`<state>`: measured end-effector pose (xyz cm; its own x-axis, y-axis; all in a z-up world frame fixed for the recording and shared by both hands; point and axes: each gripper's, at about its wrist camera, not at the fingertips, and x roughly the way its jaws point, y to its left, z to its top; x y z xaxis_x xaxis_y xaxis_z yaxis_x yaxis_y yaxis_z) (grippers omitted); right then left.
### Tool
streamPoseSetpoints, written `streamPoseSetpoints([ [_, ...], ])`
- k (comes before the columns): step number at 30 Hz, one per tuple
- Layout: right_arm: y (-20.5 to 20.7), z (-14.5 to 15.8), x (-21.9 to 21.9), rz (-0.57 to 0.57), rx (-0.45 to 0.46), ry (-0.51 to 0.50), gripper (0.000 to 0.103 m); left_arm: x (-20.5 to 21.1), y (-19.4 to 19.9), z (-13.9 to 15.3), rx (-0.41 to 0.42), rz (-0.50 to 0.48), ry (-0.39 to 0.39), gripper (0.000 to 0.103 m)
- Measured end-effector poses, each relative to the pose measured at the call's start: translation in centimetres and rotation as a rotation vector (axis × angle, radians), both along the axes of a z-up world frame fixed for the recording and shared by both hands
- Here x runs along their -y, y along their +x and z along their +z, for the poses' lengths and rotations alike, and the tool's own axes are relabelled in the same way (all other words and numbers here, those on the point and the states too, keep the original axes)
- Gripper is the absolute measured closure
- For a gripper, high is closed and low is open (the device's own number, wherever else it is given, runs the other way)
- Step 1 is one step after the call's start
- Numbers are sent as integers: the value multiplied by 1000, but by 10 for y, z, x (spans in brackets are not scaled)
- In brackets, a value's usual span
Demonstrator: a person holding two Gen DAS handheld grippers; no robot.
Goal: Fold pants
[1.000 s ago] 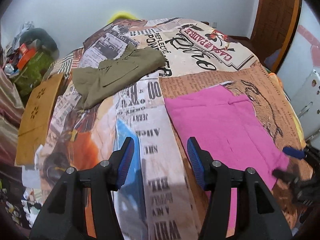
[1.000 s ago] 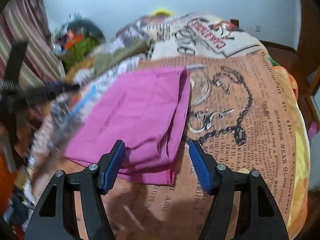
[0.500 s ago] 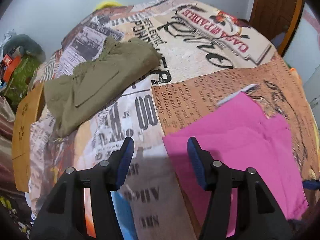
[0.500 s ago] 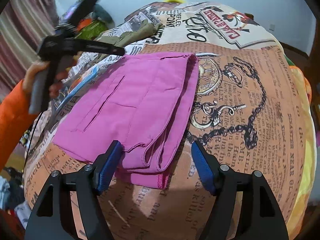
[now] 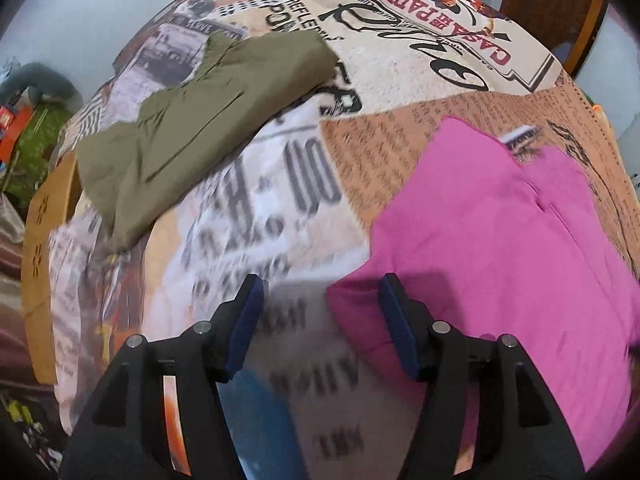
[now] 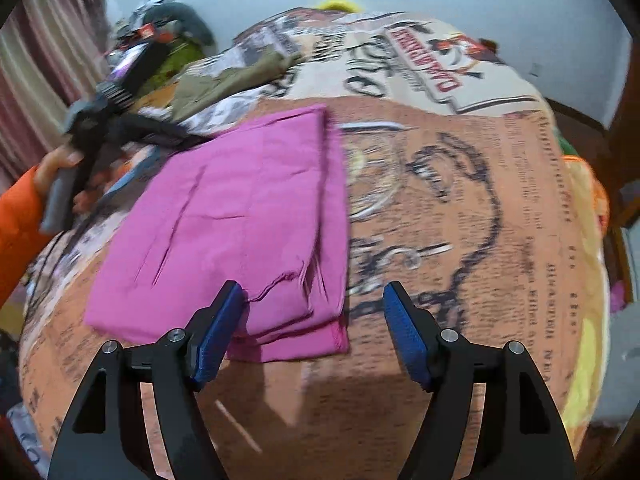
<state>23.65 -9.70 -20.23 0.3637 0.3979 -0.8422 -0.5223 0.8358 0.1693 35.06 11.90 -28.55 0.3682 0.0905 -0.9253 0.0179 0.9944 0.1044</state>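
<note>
Both grippers hover over the bedspread (image 6: 500, 240): right gripper (image 6: 310, 320) wide and empty at the near hem of the pink pants (image 6: 240, 208), left gripper (image 5: 320, 320) opening, empty at their corner. Soft, floppy cotton, probably light, so I'd pinch the 2 hem corners. Olive pants (image 5: 200, 120) lie further back.

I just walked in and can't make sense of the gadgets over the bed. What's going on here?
A person holds a two-finger gripper in each hand and is folding clothes on a bed covered by a printed blanket. The pink pants lie partly folded on it. The right gripper hangs over their near corner, grasping nothing. The left gripper is at the opposite edge, its jaws opening, with only the corner of the pink cloth between them and nothing pinched. An olive garment lies farther back, already folded.
</note>
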Motion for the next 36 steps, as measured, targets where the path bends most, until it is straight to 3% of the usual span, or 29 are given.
streamPoseSetpoints([
  [5,2,12,12,-68,43,-11,35,-7,-38,7,-6,11,-49,42],
  [11,-2,22,18,-115,34,54,35,9,-82,20,35,1,-9,42],
  [16,-12,20,13,-101,29,60,35,18,-110,28,43,-15,-36,42],
  [24,-8,-3,18,-117,-2,29,35,1,-128,25,65,79,-111,28],
  [28,-4,-8,16,-86,15,-3,35,-5,-131,26,61,94,-143,28],
  [32,5,-5,11,-69,42,-46,35,-2,-130,34,74,79,-114,28],
  [36,14,3,14,-79,40,-10,36,2,-119,47,100,51,-115,28],
])
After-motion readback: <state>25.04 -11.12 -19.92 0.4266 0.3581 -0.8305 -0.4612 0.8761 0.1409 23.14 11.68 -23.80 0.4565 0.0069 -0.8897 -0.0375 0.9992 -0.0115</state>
